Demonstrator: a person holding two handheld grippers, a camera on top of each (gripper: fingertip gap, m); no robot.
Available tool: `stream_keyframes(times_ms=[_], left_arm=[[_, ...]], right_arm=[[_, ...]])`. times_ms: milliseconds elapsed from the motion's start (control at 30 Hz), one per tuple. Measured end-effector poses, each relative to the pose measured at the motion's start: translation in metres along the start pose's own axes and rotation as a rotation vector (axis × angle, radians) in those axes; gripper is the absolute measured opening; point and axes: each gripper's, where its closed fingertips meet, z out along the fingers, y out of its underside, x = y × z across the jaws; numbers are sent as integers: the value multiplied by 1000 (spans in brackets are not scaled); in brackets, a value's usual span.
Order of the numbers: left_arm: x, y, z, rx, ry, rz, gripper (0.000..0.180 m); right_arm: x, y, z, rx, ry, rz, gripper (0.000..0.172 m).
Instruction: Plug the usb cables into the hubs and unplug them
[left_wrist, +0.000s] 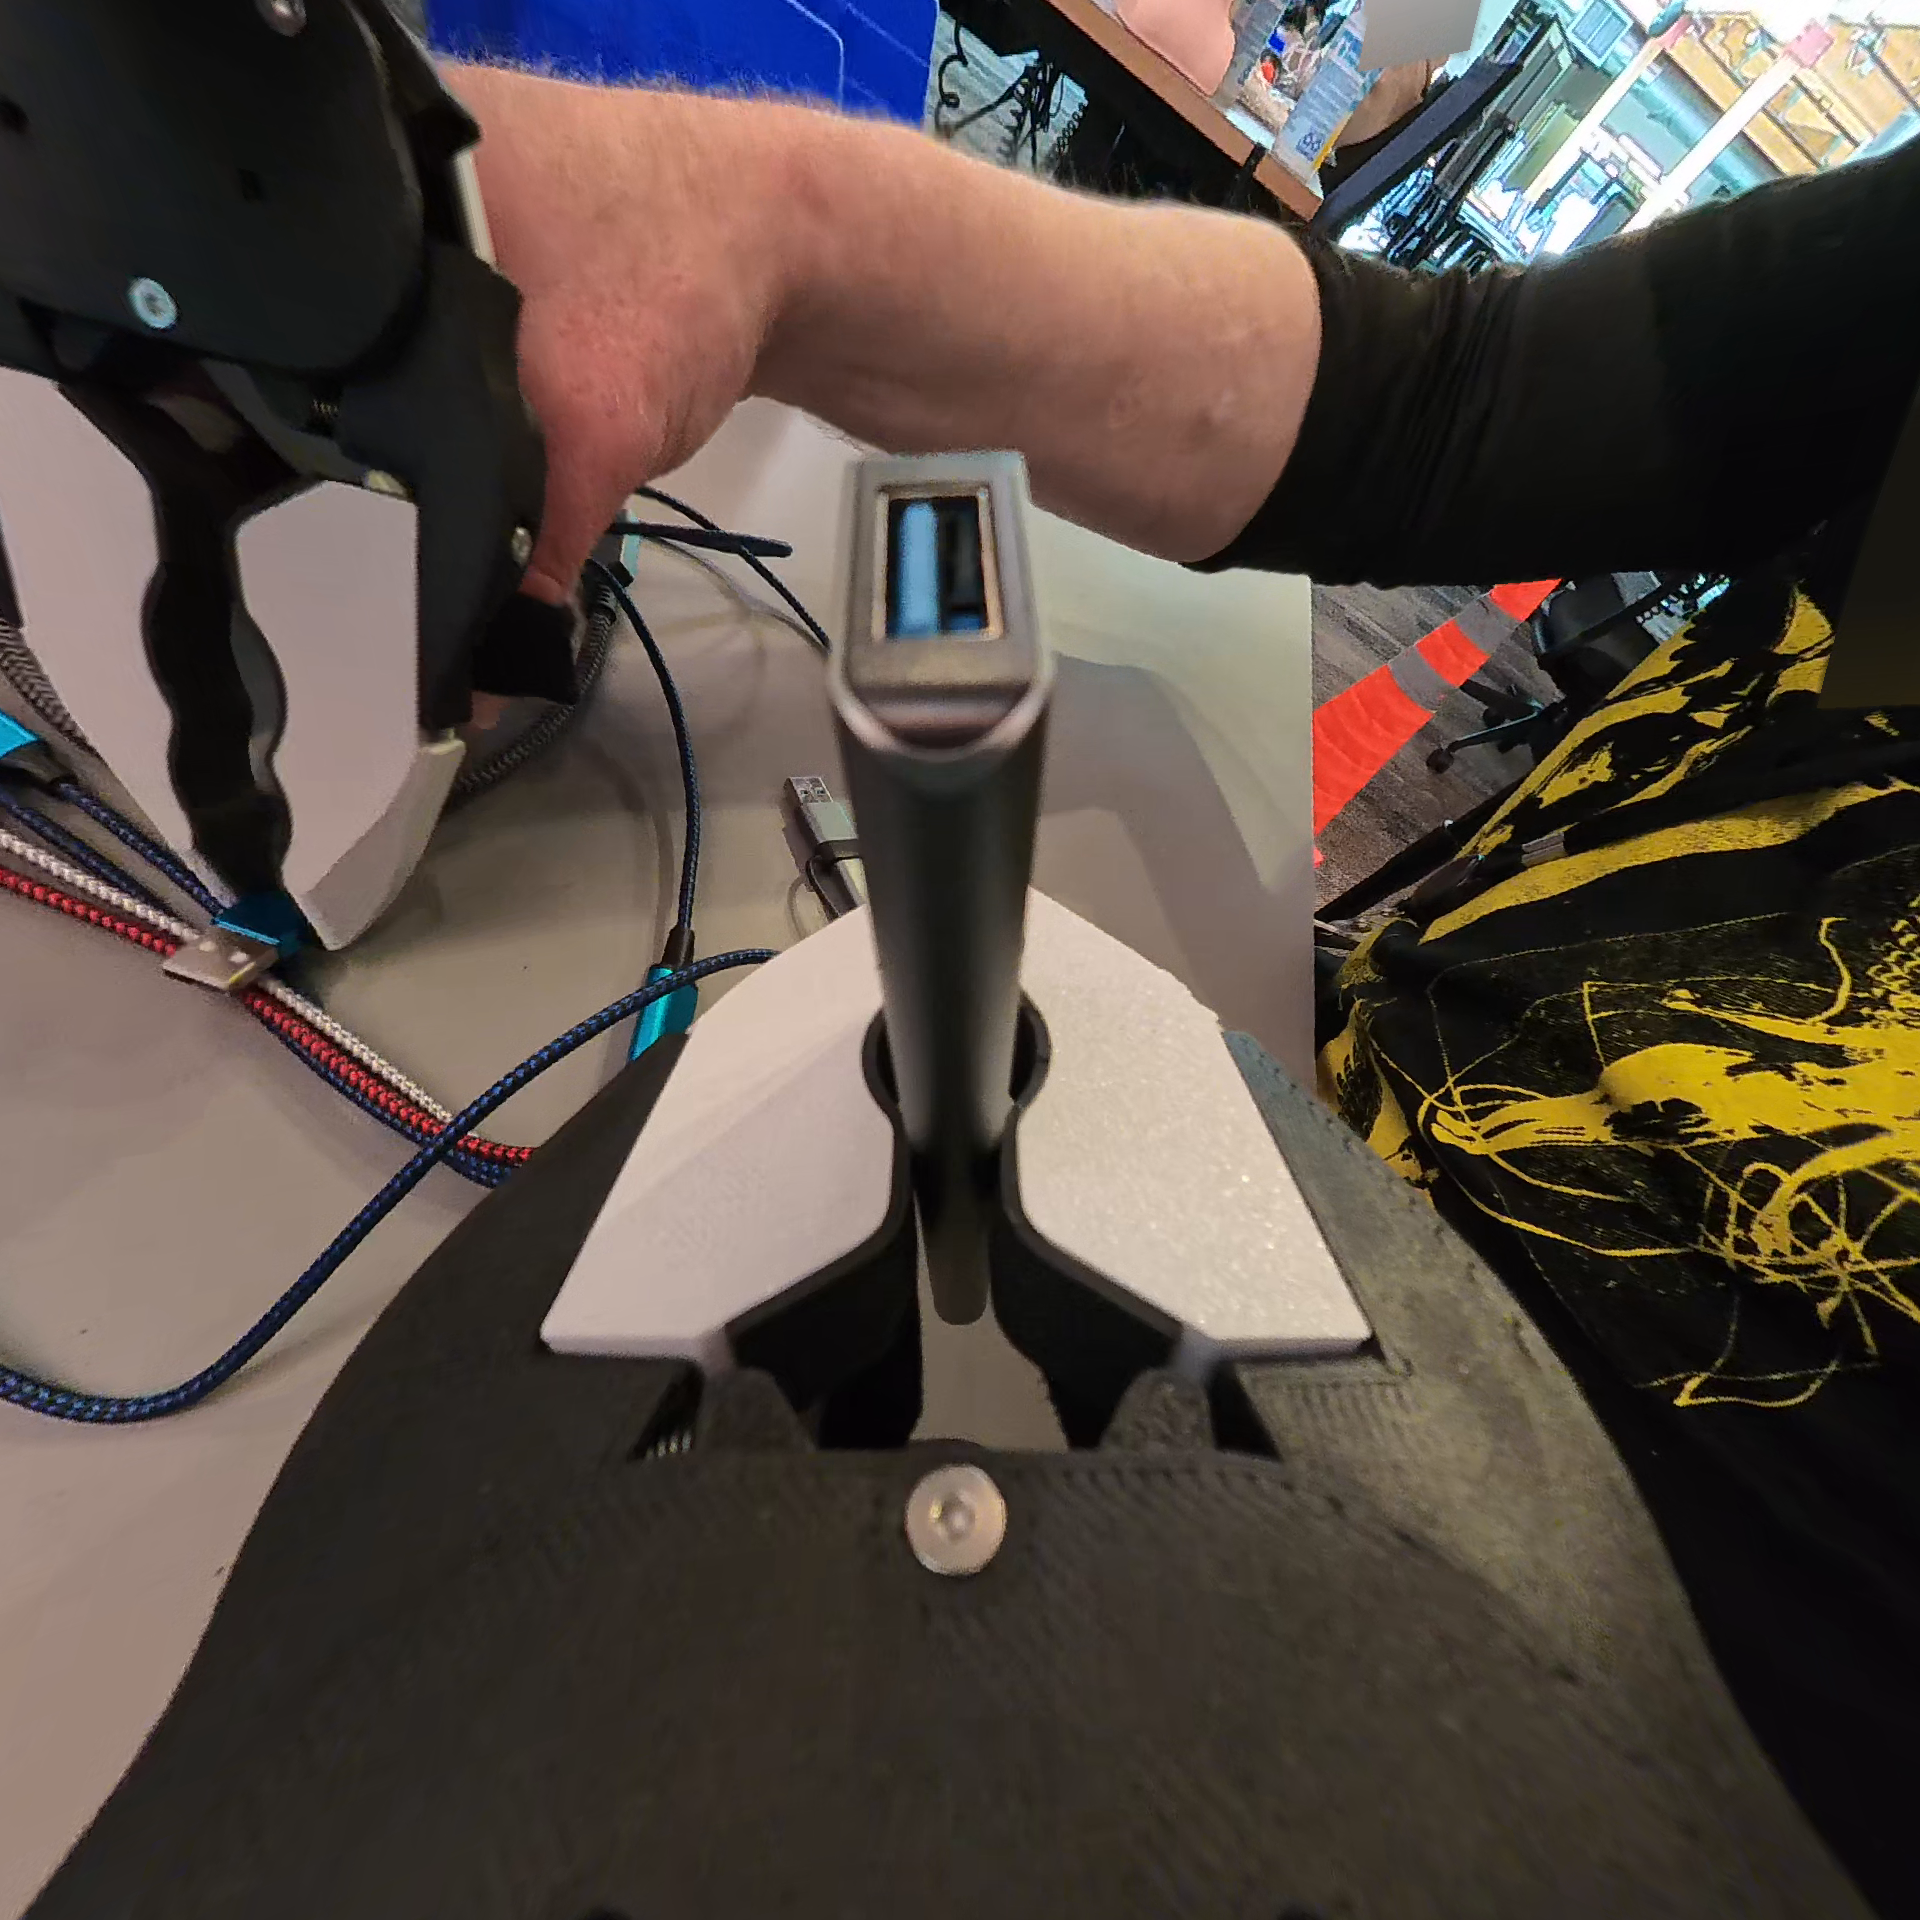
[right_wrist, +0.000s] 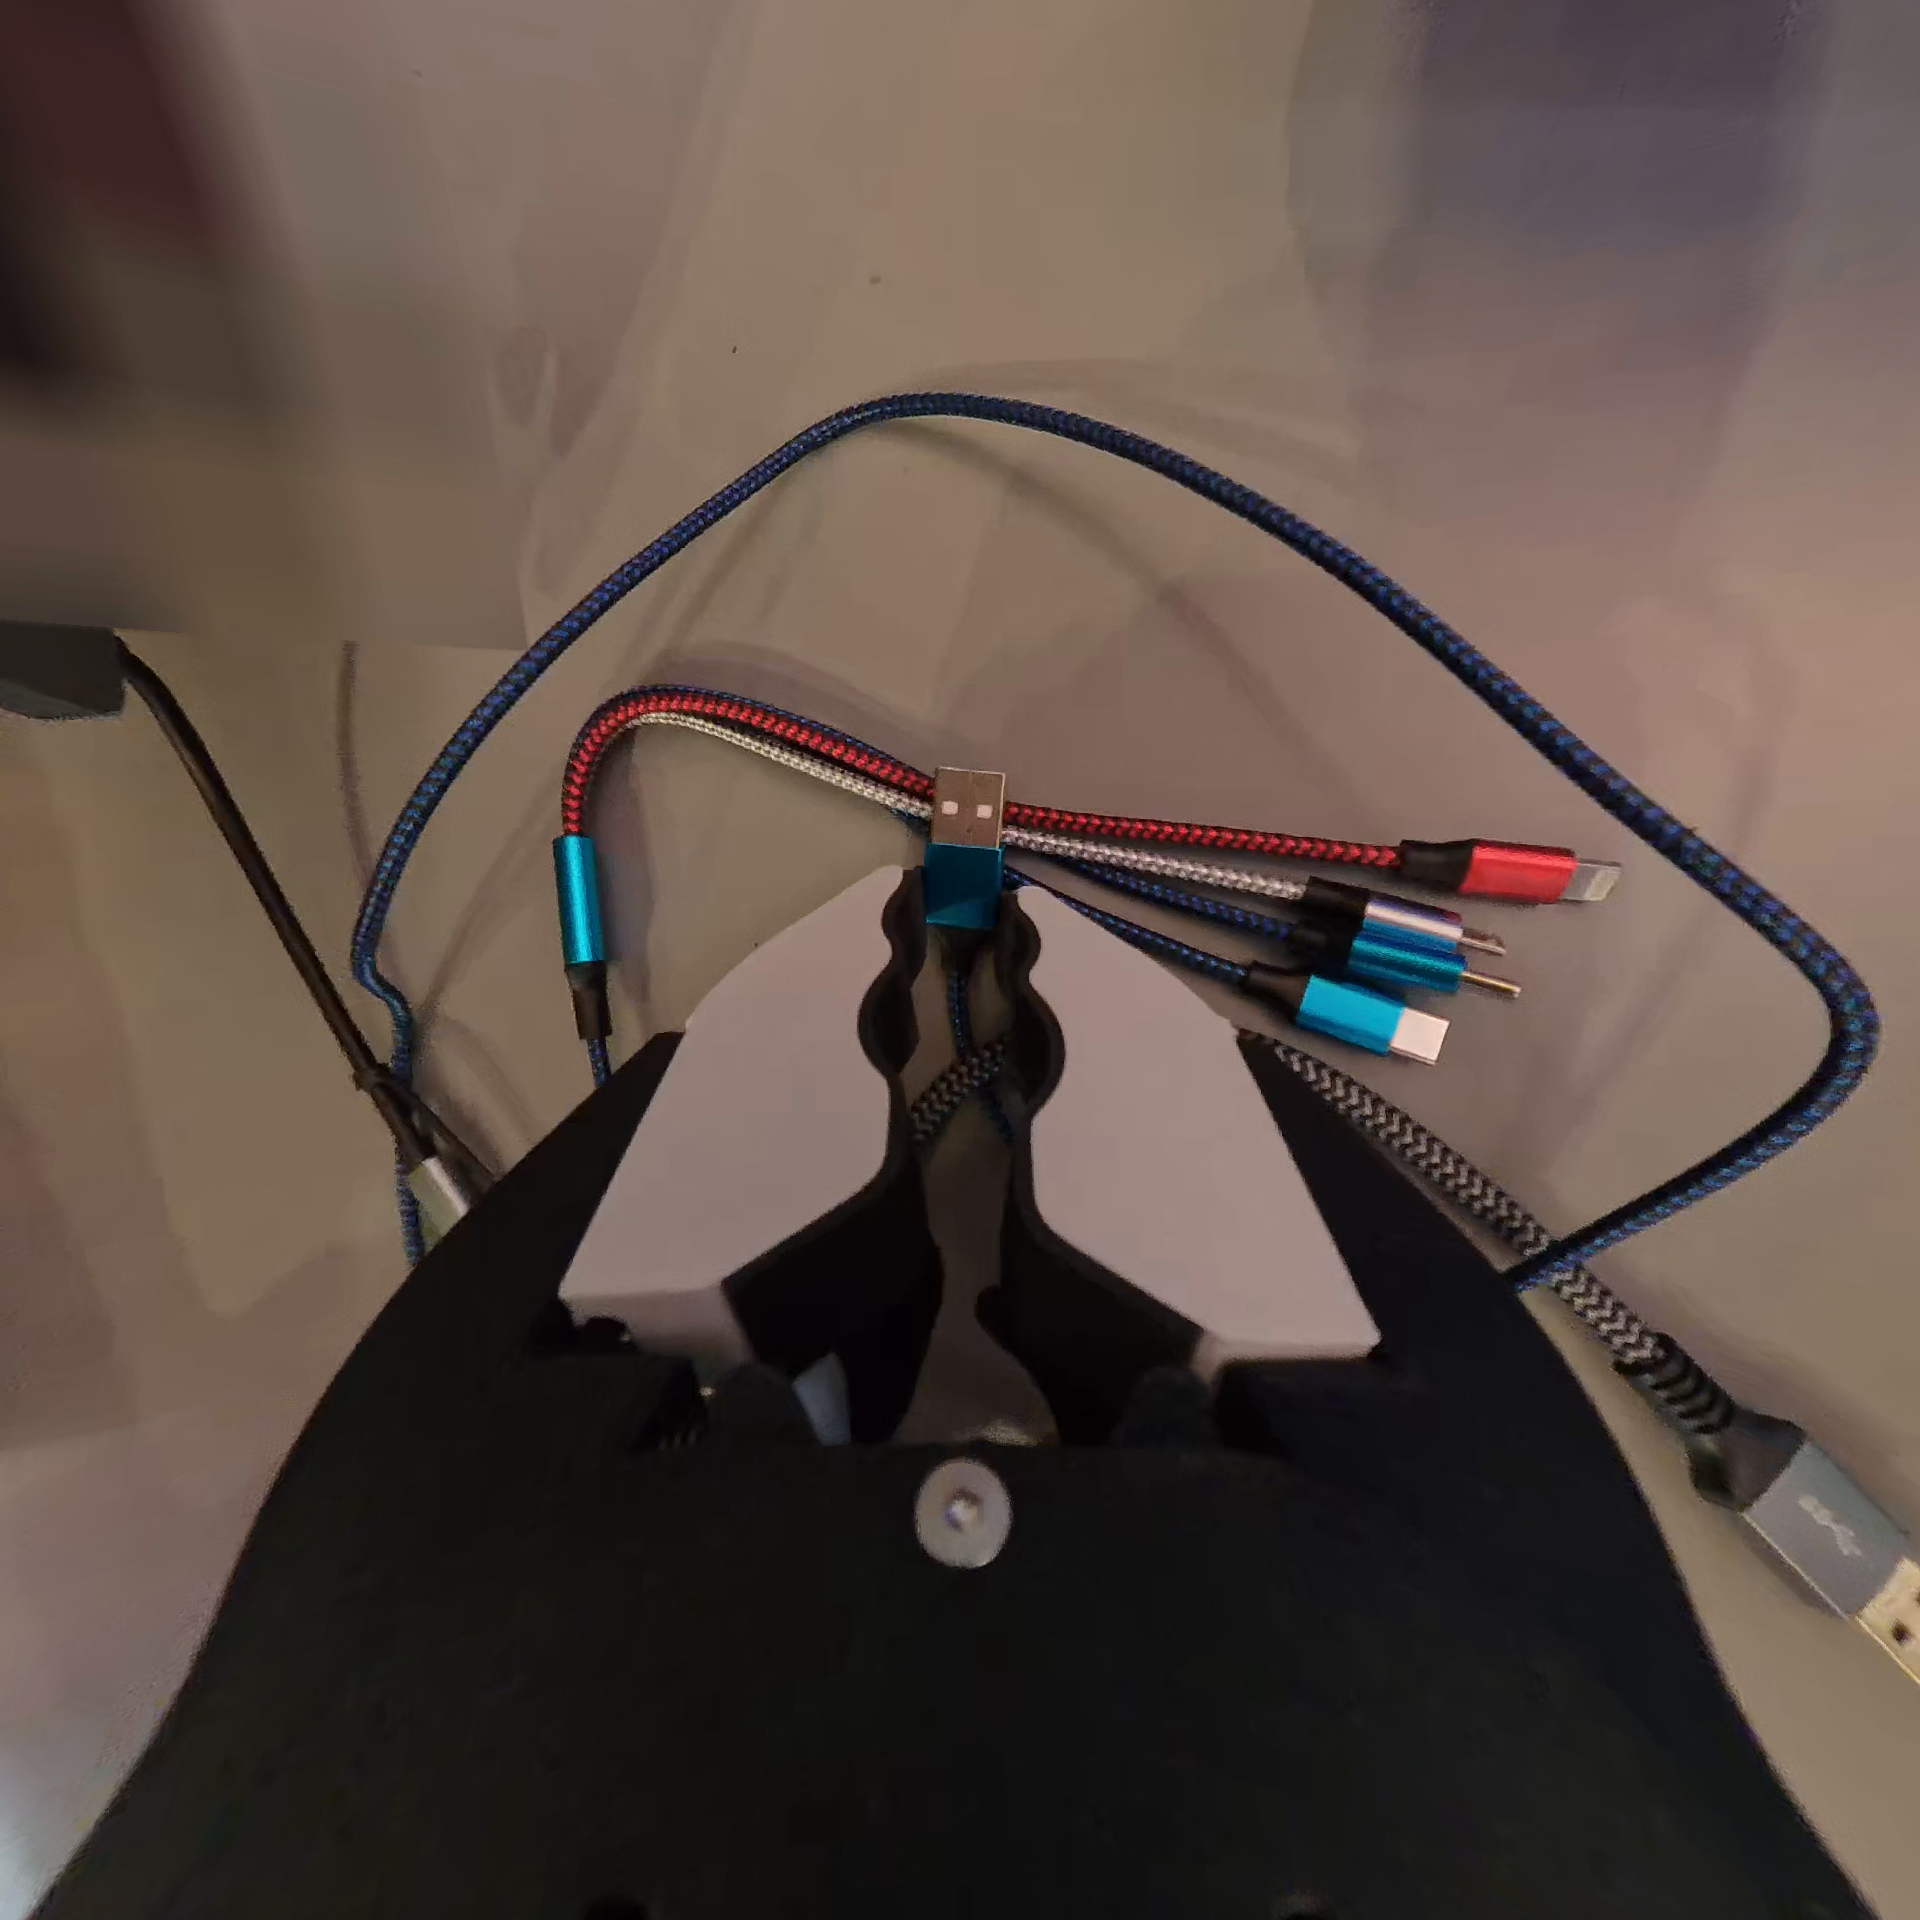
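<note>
My left gripper (left_wrist: 956, 1049) is shut on a dark grey USB hub (left_wrist: 940, 831). The hub sticks out forward between the pads, and its end port (left_wrist: 938, 564) faces the camera. My right gripper (right_wrist: 961, 914) is shut on the blue USB-A plug (right_wrist: 963, 883) of a blue braided cable (right_wrist: 1143, 447), low over the grey table (right_wrist: 935, 260). The plug's metal tip (right_wrist: 968, 808) points forward past the fingertips. The left wrist view shows the right gripper (left_wrist: 255, 914) at the left, holding the same blue plug (left_wrist: 249, 928) near the table.
The cable's red, silver and blue small plugs (right_wrist: 1455, 935) fan out to the right. A grey braided cable with a grey USB-A plug (right_wrist: 1829, 1527) lies at the lower right. A small grey adapter (left_wrist: 821, 821) lies behind the hub. The person's forearm (left_wrist: 935, 312) crosses above. Tip to tip, the grippers are about 15 centimetres apart.
</note>
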Motion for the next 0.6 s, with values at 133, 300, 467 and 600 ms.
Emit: stream_keyframes(times_ms=[133,300,467,600], left_arm=[[-1,0,-1,2,-5,0,11],[-6,-2,-4,23,-13,-33,11],[-11,-5,-3,58,7,-111,11],[-14,-8,4,79,46,-206,10]], right_arm=[[-5,1,2,14,55,-78,13],[-11,1,-7,69,190,-180,13],[-34,-8,-47,134,376,-297,13],[-61,-20,-73,123,536,-455,12]])
